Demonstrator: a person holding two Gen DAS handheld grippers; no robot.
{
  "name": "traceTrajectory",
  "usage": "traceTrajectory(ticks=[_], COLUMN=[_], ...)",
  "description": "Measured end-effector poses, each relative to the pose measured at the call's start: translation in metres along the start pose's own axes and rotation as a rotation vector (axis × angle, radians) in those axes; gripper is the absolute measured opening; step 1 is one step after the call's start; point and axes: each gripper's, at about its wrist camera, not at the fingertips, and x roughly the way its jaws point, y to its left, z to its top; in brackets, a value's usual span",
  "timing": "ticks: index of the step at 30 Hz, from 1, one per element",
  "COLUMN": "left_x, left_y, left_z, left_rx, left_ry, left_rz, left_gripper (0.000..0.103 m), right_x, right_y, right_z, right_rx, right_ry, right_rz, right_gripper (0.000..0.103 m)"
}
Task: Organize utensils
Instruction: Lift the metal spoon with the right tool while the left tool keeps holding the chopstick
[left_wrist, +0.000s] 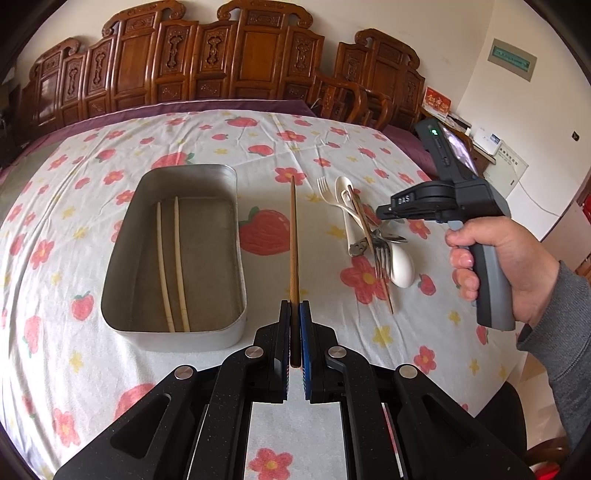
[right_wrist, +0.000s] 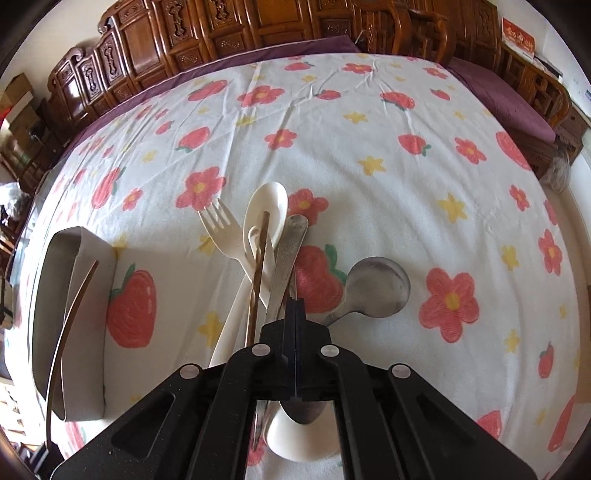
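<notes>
Utensils (right_wrist: 266, 258) overlap in a pile, partly hidden beneath right tool (right_wrist: 295, 306).

You have carved wooden chairs (left_wrist: 243, 55) behind the flowered tablecloth (left_wrist: 369, 147), a wall panel (left_wrist: 511, 59) right of them

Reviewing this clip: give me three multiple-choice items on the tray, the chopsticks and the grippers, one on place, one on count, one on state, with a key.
1. Where does the metal tray lie relative to the utensil pile in the left wrist view?
A. Left of it
B. Right of it
C. Under it

2. How many pale chopsticks lie in the tray?
A. None
B. Two
C. Four

3. What is the left gripper doing?
A. Standing open and empty
B. Clamping a brown chopstick
C. Holding a fork

Key: 1 A, the tray sits left of the pile on the floral cloth. 2 B, two pale sticks lie side by side. 3 B, the stick runs out from between the closed pads.
</notes>
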Motion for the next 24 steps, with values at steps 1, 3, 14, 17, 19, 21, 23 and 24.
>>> traceTrajectory(ticks=[1,3,14,17,19,21,23,24], left_x=[-0.001,-0.002,0.0,0.001,0.001,0.002,0.002,0.002], left_y=[0.0,0.001,0.005,0.006,0.006,0.006,0.005,0.005], left_z=[0.0,0.001,-0.001,-0.001,-0.001,-0.001,-0.001,-0.001], left_rx=[-0.002,-0.001,0.004,0.002,0.001,0.001,0.003,0.003], left_ry=[-0.001,-0.003,0.006,0.008,0.008,0.01,0.011,0.011], left_rz=[-0.001,0.001,0.009,0.01,0.008,0.007,0.007,0.006], left_gripper=[0.004,0.004,0.004,0.004,0.004,0.004,0.004,0.004], right_x=[-0.001,0.001,0.019,0.023,0.024,0.027,0.031,0.032], right_y=[0.001,0.0,0.0,0.003,0.005,0.006,0.007,0.006], right_z=[0.0,0.002,0.007,0.008,0.009,0.01,0.01,0.011], right_rx=[-0.012,-0.007,-0.052,-0.071,-0.086,-0.101,-0.118,-0.113], right_ry=[0.0,0.016,0.062,0.078,0.081,0.09,0.095,0.092], right_rz=[-0.012,0.01,-0.013,-0.033,-0.046,-0.078,-0.104,-0.103], right_gripper=[0.0,0.001,0.013,0.013,0.013,0.014,0.014,0.014])
